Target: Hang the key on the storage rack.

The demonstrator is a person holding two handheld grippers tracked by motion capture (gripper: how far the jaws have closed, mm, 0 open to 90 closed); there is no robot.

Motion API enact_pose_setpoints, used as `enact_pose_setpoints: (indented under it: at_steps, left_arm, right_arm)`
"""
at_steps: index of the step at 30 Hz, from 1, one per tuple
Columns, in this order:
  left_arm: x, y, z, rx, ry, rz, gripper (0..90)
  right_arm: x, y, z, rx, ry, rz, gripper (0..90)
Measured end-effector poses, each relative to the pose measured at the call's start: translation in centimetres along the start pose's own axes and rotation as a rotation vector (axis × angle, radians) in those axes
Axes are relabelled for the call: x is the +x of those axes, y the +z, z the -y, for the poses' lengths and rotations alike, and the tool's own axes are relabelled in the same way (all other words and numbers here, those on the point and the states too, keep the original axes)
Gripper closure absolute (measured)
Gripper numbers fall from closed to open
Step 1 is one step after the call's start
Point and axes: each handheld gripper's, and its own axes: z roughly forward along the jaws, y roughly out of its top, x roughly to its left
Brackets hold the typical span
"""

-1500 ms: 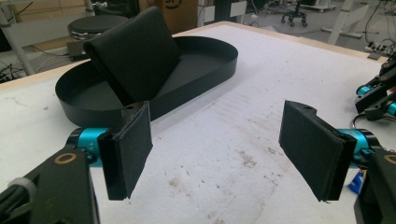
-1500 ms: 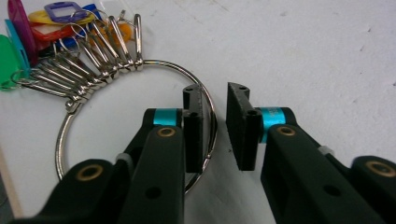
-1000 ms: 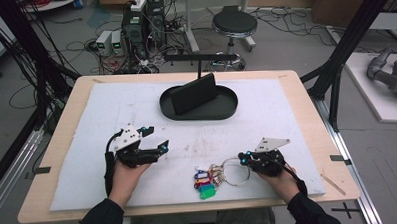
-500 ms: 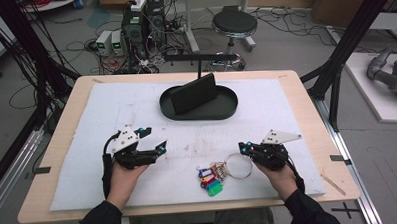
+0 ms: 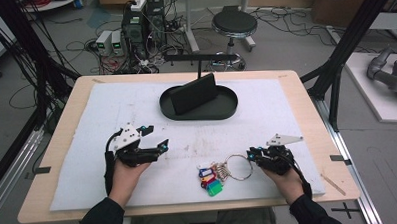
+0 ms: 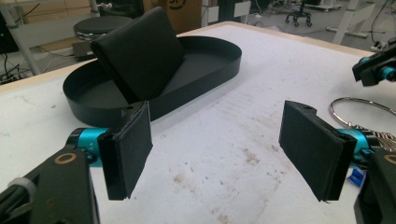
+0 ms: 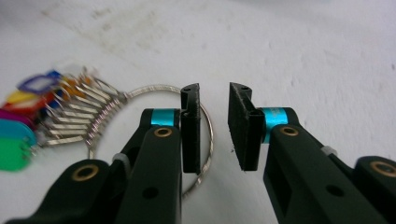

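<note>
Since the earlier frames the right gripper (image 5: 251,153) has been drawn back toward the worktop's near right edge, and the key ring (image 5: 238,166) with its coloured tags (image 5: 209,177) has been shifted a little rightward. The worktop (image 5: 286,109) is covered by a white mat, on which a black oval tray (image 5: 226,107) is seen at the far middle, a dark slab (image 5: 193,93) leaning inside it. The left gripper (image 6: 217,149) is held above the mat with its fingers (image 6: 128,149) wide apart. The right gripper's fingers (image 7: 190,128) are narrowly parted, apparently just over the ring's rim, nothing being gripped.
</note>
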Motion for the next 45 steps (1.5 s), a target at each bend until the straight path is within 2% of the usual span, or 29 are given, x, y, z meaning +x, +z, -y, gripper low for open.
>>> enact_pose_setpoints:
  at_steps: [5,7,10,12,13,14,15,16,17,18,22,23,26,31,33,34,39,40,42,43,45]
  left_arm:
    - [0.0,0.6,-0.2,-0.001,0.002,0.012,25.5]
    - [0.0,0.9,-0.3,-0.001,0.002,0.015,25.5]
    - [-0.1,1.1,-0.3,-0.002,0.007,0.021,25.5]
    - [-0.1,1.2,-0.3,0.001,0.008,0.022,25.5]
    - [-0.1,1.2,-0.3,0.001,0.008,0.022,25.5]
    - [-0.1,1.2,-0.3,-0.001,0.004,0.019,25.5]
    - [-0.1,1.2,-0.3,-0.001,0.004,0.019,25.5]
    - [-0.1,1.1,-0.3,0.002,0.008,0.014,25.5]
    - [-0.1,1.1,-0.3,0.002,0.008,0.014,25.5]
    - [-0.2,1.0,-0.2,-0.001,0.005,0.011,25.5]
    - [-0.2,0.8,-0.2,-0.001,0.006,0.006,25.5]
    - [-0.2,0.8,-0.2,-0.001,0.006,0.006,25.5]
    - [-0.1,0.4,0.0,0.003,0.009,0.000,25.4]
    - [0.0,-0.2,0.2,-0.001,0.001,-0.017,25.5]
    - [0.0,-0.4,0.2,0.000,0.003,-0.019,25.5]
    - [0.0,-0.6,0.3,-0.003,0.002,-0.025,25.4]
    - [0.0,-1.0,0.4,-0.005,-0.002,-0.035,25.5]
    - [0.1,-1.2,0.5,-0.005,-0.002,-0.040,25.4]
    - [0.1,-1.2,0.5,-0.007,-0.003,-0.043,25.5]
    - [0.1,-1.2,0.5,-0.007,-0.003,-0.043,25.5]
    - [0.1,-1.2,0.5,-0.006,-0.003,-0.041,25.5]
  right_arm:
    - [0.3,0.1,0.7,0.046,-0.010,0.030,68.0]
    - [0.5,0.3,1.0,0.064,-0.029,0.047,66.2]
    - [0.9,0.6,1.3,0.094,-0.045,0.047,66.0]
    - [1.4,0.8,1.6,0.095,-0.081,0.080,67.4]
    - [1.4,0.8,1.6,0.095,-0.081,0.080,67.4]
    - [1.5,0.9,1.6,0.090,-0.093,0.084,73.8]
    - [1.5,0.9,1.6,0.090,-0.093,0.084,73.8]
    - [1.9,0.9,1.6,0.086,-0.119,0.084,82.7]
    - [1.9,0.9,1.6,0.086,-0.119,0.084,82.7]
    - [2.0,1.0,1.5,0.091,-0.123,0.084,87.3]
    - [1.4,1.2,1.2,0.087,-0.068,0.062,87.7]
    - [1.4,1.2,1.2,0.087,-0.068,0.062,87.7]
    - [0.8,1.1,0.7,0.046,-0.037,0.058,87.8]
    - [0.5,0.2,-0.7,-0.078,-0.008,0.065,87.8]
    - [0.5,0.1,-0.9,-0.092,0.001,0.061,87.8]
    - [0.5,0.0,-1.2,-0.123,0.018,0.039,87.8]
    - [1.0,0.0,-1.8,-0.163,0.028,0.005,87.7]
    - [1.1,0.0,-1.9,-0.187,0.045,-0.031,87.7]
    - [1.3,0.0,-2.0,-0.209,0.060,-0.067,87.7]
    - [1.3,0.0,-2.0,-0.209,0.060,-0.067,87.7]
    - [1.7,0.2,-2.1,-0.201,0.057,-0.108,87.0]
